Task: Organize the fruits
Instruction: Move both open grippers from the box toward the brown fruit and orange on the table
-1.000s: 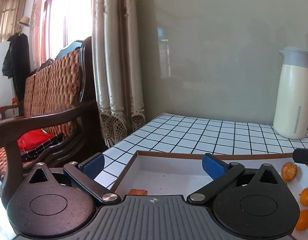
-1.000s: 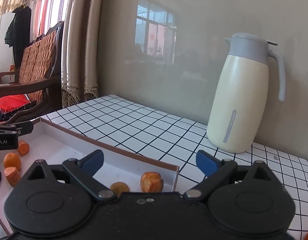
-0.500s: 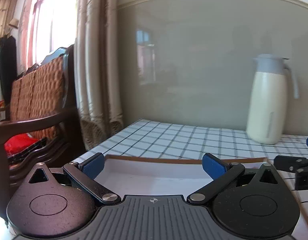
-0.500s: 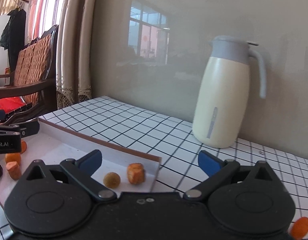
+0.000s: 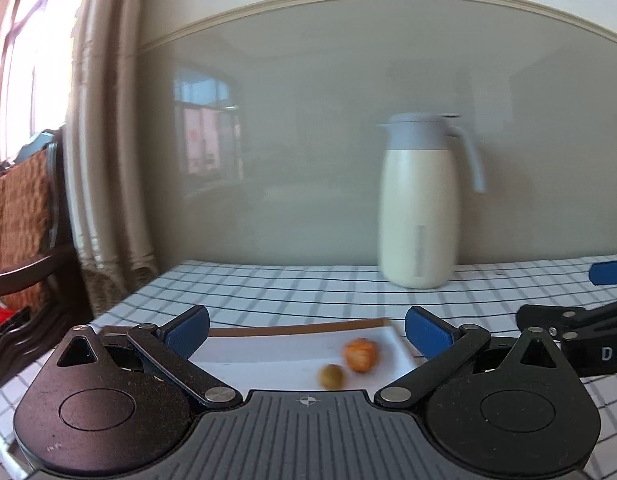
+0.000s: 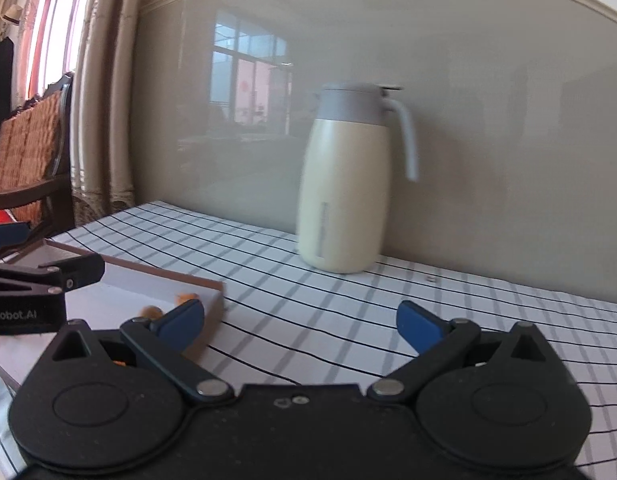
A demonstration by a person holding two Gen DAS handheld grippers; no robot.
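At the far left a wicker-backed chair [image 5: 20, 216] is standing beside the pale curtain [image 5: 104, 160], just off the edge of the table [image 5: 292, 284], which is wearing a white cloth with a dark grid.

The left tongs [image 5: 306, 330] are hovering above the near end of a shallow white tray [image 5: 276, 354] with a brown rim. Their blue-padded fingers [image 5: 187, 329] are standing wide apart and are gripping nothing. Between those fingers, in the tray's far right corner, two fruits are lying: a small greenish-yellow fruit [image 5: 331, 376] and, just beside it and a little further back, an orange fruit [image 5: 361, 354]. Motion blur is softening both, so whether they are touching cannot be told.

In the right wrist view the same tray [image 6: 148, 284] is sitting at the left, with only scraps of orange fruit [image 6: 187, 298] peeking past the left finger of the right tongs [image 6: 300, 320]. The right tongs are also standing wide open and are holding nothing; they are hanging over bare cloth to the right of the tray, with their left finger [image 6: 180, 322] overlapping the tray's right corner.

Further back, near the grey wall, a cream jug [image 6: 344, 196] with a grey lid and handle is standing upright on the table, well apart from the tray.

At the right edge of the left wrist view, the right tongs' black arm and one blue pad [image 5: 608, 272] are reaching in above the cloth.
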